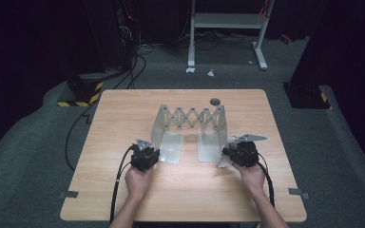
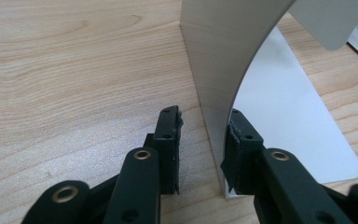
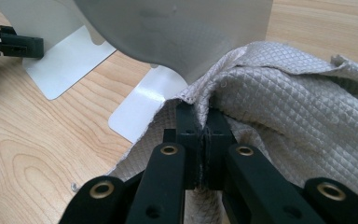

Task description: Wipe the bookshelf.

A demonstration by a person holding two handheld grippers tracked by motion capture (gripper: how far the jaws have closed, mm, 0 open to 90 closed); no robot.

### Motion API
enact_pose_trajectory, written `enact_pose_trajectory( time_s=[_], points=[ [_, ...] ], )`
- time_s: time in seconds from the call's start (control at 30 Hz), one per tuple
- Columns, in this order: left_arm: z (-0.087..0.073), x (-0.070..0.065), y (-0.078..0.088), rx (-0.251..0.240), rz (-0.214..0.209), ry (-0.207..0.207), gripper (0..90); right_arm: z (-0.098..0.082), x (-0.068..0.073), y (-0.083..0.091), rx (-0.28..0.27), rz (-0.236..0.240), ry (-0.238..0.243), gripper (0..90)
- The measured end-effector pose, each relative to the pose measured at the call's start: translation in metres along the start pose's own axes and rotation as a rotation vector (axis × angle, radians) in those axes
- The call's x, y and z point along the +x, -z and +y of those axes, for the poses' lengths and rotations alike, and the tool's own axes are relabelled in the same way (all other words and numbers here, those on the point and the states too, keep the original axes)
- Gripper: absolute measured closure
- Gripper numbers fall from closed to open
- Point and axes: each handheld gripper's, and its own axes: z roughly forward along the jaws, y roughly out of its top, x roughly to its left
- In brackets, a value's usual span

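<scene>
Two hand-held grippers: left (image 2: 203, 140) seemingly spread astride one metal rack (image 1: 190, 124), right (image 3: 204, 135) pinching one quilted cloth (image 3: 289, 107).

1. Light wooden table (image 1: 123, 109) with rounded corners, pale grain, strips of grey tape at both near edges.
2. Grey carpeted floor (image 1: 28, 156) all round, rumpled along its left margin.
3. White metal shelf frame (image 1: 225, 21) standing well beyond the table's far edge.
4. Black cables (image 1: 133, 66) trailing across the floor at far left.
5. Yellow-and-black hazard tape (image 1: 83, 97) on a dark base near the far left corner.
6. Dark, unlit surroundings behind; brightest over the tabletop.
</scene>
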Motion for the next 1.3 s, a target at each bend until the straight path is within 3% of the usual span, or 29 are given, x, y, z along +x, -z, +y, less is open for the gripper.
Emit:
enact_pose_trajectory(
  time_s=[0.63,0.87,1.3],
  points=[
    [0.0,0.0,0.0,0.001,-0.004,-0.001,69.6,0.006,0.003,0.011,-0.036,0.007,0.013,88.3],
    [0.0,0.0,0.0,0.001,-0.003,-0.001,69.8,0.007,0.001,0.018,-0.069,0.021,-0.005,88.3],
    [0.0,0.0,0.0,0.001,-0.002,-0.001,70.1,0.026,0.006,0.038,-0.125,0.034,0.032,88.4]
  ],
)
